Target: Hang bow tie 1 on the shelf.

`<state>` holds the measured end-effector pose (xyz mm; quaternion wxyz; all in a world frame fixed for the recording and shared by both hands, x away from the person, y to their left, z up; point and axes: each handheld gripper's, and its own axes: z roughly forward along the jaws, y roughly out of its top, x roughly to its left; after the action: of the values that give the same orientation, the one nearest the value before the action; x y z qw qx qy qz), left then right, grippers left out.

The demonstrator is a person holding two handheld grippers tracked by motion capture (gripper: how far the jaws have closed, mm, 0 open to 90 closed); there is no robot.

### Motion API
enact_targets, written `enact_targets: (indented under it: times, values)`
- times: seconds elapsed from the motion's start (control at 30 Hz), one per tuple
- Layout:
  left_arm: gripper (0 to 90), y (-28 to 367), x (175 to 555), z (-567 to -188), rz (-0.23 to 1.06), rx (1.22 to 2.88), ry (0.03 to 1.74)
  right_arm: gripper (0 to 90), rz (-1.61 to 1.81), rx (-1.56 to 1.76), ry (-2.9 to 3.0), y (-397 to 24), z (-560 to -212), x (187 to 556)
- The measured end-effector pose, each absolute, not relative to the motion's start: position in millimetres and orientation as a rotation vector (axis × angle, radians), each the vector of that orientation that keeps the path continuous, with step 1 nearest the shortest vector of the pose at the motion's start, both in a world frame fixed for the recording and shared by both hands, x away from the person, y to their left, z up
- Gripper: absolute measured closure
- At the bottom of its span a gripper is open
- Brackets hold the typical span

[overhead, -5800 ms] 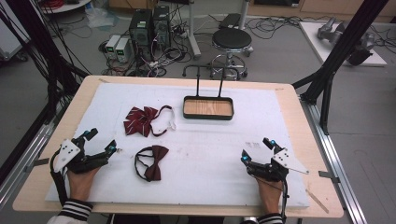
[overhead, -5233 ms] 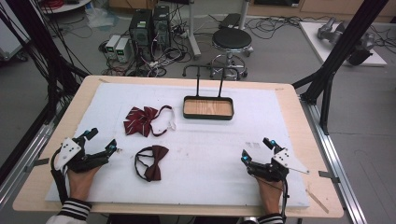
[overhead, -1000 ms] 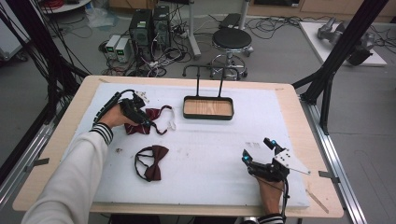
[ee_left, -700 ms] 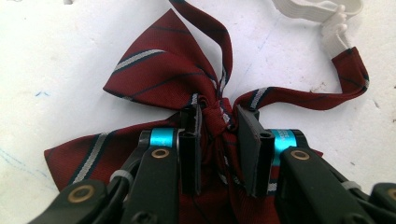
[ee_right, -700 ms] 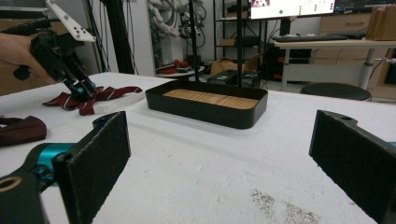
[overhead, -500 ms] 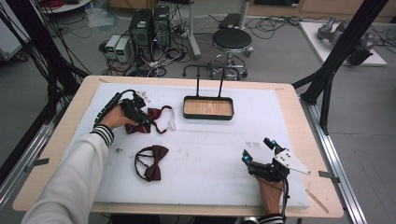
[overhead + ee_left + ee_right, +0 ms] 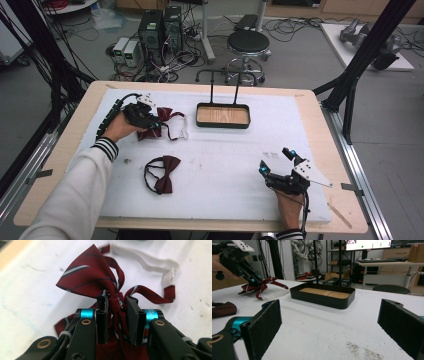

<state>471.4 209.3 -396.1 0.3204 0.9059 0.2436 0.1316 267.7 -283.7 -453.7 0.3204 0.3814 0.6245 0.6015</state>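
**Ana:** Cables, computer boxes and a round stool crowd the floor at the top of the high view; below them the white surface fills the middle. What is on it?

**Ben:** A striped bow tie at upper left, with the left gripper on it. A plain bow tie lies lower, well apart. A black tray with a wooden floor sits at top centre. The right gripper rests at lower right, holding nothing.

**Ana:** And the left gripper view?

**Ben:** Its jaws have just been closing and now pinch the striped bow tie at its knot, centre frame. The white neck strap trails toward upper right.

**Ana:** A good place to hold?

**Ben:** I'd say so. It is soft, light cloth; the knot is the firmest part, while the wings and strap will droop and swing.

**Ana:** The right gripper view?

**Ben:** Jaws spread wide, bare surface between them, the tray beyond.
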Motion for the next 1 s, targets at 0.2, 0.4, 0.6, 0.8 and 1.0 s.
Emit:
enact_targets:
  times: [0.2, 0.4, 0.6, 0.8, 1.0]
  values:
    - [72.1, 213.2, 463.9, -389.9, 0.41, 2.283, 0.643, 4.4, 1.581, 1.001, 1.639, -283.7, -453.7, 267.5]
    - [72.1, 216.5, 459.5, -382.1, 0.46, 2.206, 0.646, 4.4, 1.583, 1.004, 1.639, -283.8, -453.7, 267.5]
    - [72.2, 220.0, 455.9, -370.3, 0.478, 2.054, 0.629, 4.4, 1.583, 1.004, 1.638, -283.7, -453.7, 267.6]
    - [72.1, 218.9, 454.3, -362.8, 0.439, 1.919, 0.607, 4.4, 1.582, 1.002, 1.639, -283.7, -453.7, 267.5]
    - [72.1, 215.0, 454.3, -358.4, 0.439, 1.913, 0.593, 4.4, 1.583, 1.005, 1.638, -283.7, -453.7, 267.5]
